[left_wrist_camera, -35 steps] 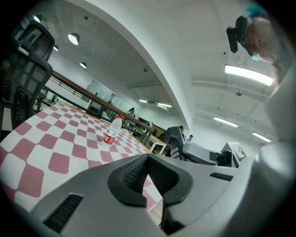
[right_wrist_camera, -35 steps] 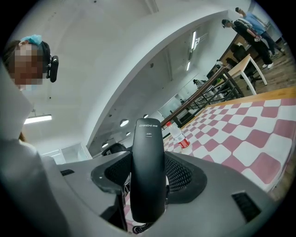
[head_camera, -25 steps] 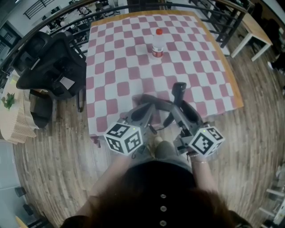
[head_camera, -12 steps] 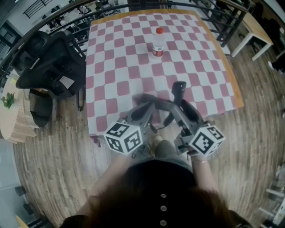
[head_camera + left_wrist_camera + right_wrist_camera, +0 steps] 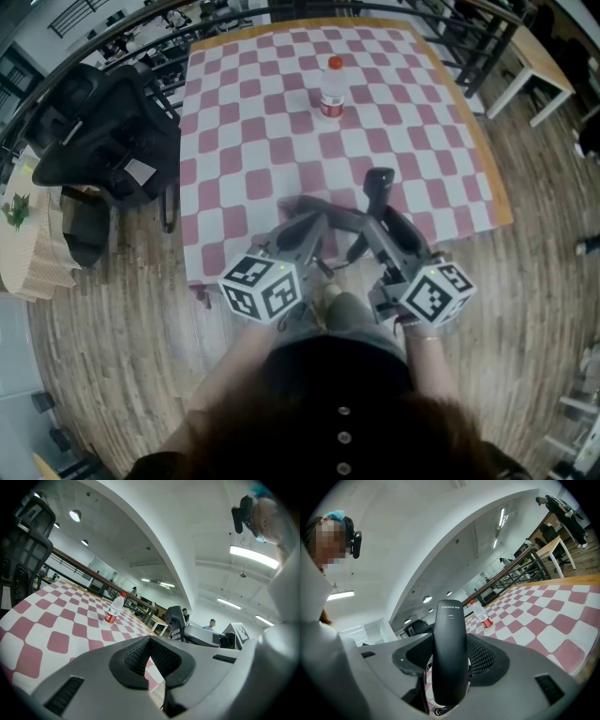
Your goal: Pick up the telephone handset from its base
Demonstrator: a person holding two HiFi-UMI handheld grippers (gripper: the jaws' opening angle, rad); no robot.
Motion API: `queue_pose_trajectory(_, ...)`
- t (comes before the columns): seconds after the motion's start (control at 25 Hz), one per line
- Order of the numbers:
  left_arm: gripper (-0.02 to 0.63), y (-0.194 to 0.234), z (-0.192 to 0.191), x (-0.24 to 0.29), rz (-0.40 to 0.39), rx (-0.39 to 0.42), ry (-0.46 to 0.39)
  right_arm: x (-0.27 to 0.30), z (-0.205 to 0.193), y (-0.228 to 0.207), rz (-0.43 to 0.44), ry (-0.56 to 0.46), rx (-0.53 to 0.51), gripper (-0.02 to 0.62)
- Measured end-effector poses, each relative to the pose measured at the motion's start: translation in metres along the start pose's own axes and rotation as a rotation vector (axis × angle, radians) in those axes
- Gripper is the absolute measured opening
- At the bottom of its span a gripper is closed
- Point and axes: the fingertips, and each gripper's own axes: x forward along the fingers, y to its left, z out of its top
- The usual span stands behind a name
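While our right claw [image 5: 450, 663] clamps the handset [image 5: 450, 639], its long axis upright between the jaws, our left claw [image 5: 150, 657] sits closed and empty alongside.

1. Tablecloth [image 5: 253, 141]: pink-red and white checks, over a table [image 5: 502, 202] with an orange-tan wooden edge.
2. Bottle [image 5: 331, 91]: clear, with a red cap and a red label band.
3. Telephone handset [image 5: 450, 634]: plain black (small pale lettering near its top).
4. Left gripper [image 5: 150, 644] and right gripper [image 5: 450, 651]: grey shells, with black ribbed pads inside.
5. Left marker cube [image 5: 262, 286] and right marker cube [image 5: 433, 293]: white, with black square patterns.
6. Chair [image 5: 103, 131]: black.
7. Floor [image 5: 112, 356]: grey-brown wooden planks.
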Motion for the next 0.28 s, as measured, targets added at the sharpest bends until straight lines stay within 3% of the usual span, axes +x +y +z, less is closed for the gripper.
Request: queue_pose_trajectory(0.28,0.008,0.0014,-0.0007,0.0011,0.002,0.002,0.001,-0.0008,0.0038,-0.0055,-0.013,-0.010,0.000,0.236)
